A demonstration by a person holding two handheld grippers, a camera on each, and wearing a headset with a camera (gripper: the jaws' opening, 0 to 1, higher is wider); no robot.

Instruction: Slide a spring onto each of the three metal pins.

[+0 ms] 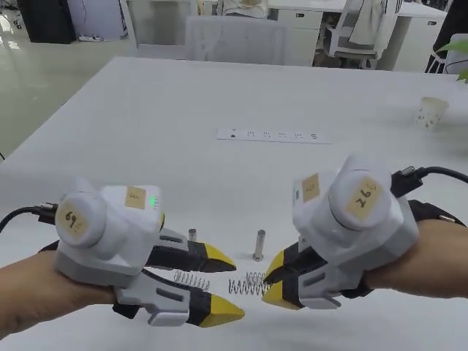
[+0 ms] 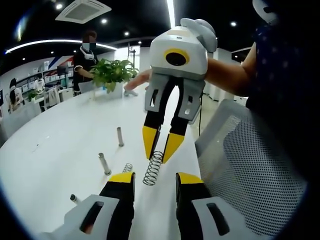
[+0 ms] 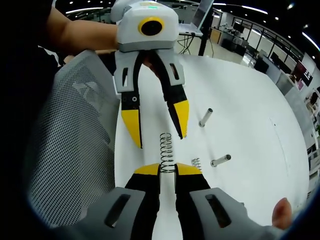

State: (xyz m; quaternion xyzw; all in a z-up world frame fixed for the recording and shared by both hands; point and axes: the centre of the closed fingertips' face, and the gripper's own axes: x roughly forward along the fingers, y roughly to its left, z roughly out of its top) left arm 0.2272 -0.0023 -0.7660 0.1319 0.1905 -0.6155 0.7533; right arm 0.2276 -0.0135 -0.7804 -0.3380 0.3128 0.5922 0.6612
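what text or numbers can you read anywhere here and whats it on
"69": handwritten on the round sticker on the left gripper.
"26": handwritten on the round label on the right gripper.
Too small or blurred to read: the small square stickers on the gripper bodies, the marks on the power strip, the print on the paper cup.

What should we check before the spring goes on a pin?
1. Right gripper shut on the spring: ok.
2. Left gripper open: ok.
3. Three pins bare, nothing on them: ok.
4. Held spring lined up over a pin: not ok, it's off to the side of them.
5. Spare spring lying nearby: ok.
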